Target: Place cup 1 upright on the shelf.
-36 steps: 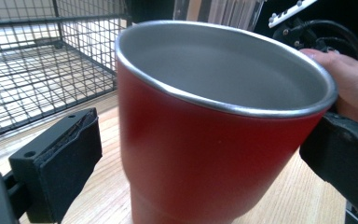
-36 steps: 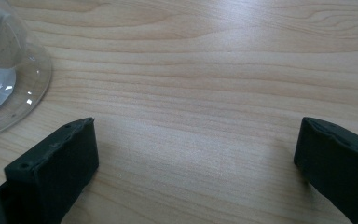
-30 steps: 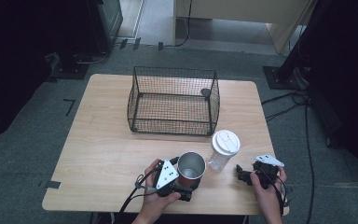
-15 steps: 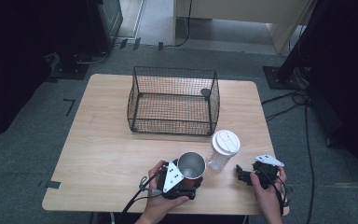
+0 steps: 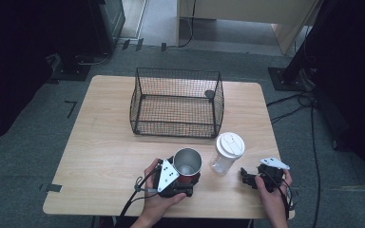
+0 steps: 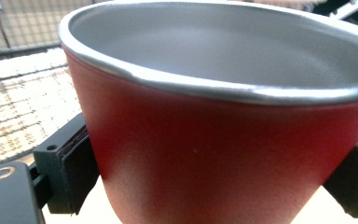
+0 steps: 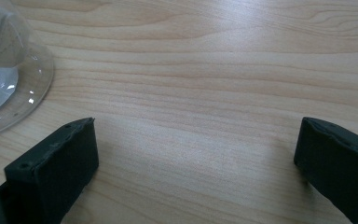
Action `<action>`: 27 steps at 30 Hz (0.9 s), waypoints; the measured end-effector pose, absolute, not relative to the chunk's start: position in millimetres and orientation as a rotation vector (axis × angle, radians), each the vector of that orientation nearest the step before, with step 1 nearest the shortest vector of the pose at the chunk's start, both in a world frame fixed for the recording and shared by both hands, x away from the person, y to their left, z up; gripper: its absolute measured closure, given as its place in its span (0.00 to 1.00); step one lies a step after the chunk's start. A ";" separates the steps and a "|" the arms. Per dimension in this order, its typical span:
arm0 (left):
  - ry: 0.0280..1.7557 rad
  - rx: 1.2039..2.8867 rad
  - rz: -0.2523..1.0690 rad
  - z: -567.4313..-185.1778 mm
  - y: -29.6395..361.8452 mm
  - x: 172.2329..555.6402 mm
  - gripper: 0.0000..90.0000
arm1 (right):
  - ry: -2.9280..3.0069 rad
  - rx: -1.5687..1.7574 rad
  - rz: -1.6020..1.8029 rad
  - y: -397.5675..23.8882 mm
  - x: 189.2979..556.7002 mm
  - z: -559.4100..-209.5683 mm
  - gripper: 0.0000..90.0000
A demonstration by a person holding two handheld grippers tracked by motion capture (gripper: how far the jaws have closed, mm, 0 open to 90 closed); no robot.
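Observation:
A red metal cup [image 5: 187,165] with a bare steel inside stands upright near the table's front edge. My left gripper [image 5: 182,184] is shut on it. In the left gripper view the cup [image 6: 223,135] sits close up, squeezed between the black pads [image 6: 70,172] on either side. I cannot tell whether its base touches the table. A clear plastic cup with a white lid [image 5: 228,151] stands just right of it. My right gripper [image 5: 246,176] rests open on the wood further right, its fingers [image 7: 56,172] wide apart with nothing between them, and the clear cup's base [image 7: 2,79] lies at their upper left.
A black wire basket [image 5: 177,124] stands at the middle back of the wooden table [image 5: 104,142], with a small dark object [image 5: 210,94] in its far right corner. Bare wood lies to the left of the left hand. Cables trail off the front edge.
The left hand has shifted the red cup slightly to the left and turned the gripper a little. The right gripper has stayed in place.

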State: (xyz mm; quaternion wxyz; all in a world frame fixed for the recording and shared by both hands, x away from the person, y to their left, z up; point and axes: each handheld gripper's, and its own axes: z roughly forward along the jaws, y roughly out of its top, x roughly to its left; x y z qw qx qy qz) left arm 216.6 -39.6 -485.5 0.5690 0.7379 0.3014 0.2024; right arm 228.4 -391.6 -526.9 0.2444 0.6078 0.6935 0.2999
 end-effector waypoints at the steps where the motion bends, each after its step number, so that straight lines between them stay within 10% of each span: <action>1: 0.708 1.733 0.475 -485.5 -39.6 216.6 0.08 | 1.894 1.660 0.819 -391.6 228.4 -526.9 0.00; 27: 0.804 1.551 0.693 -430.4 5.5 270.5 0.08 | 1.895 1.659 0.818 -391.6 228.3 -526.9 0.00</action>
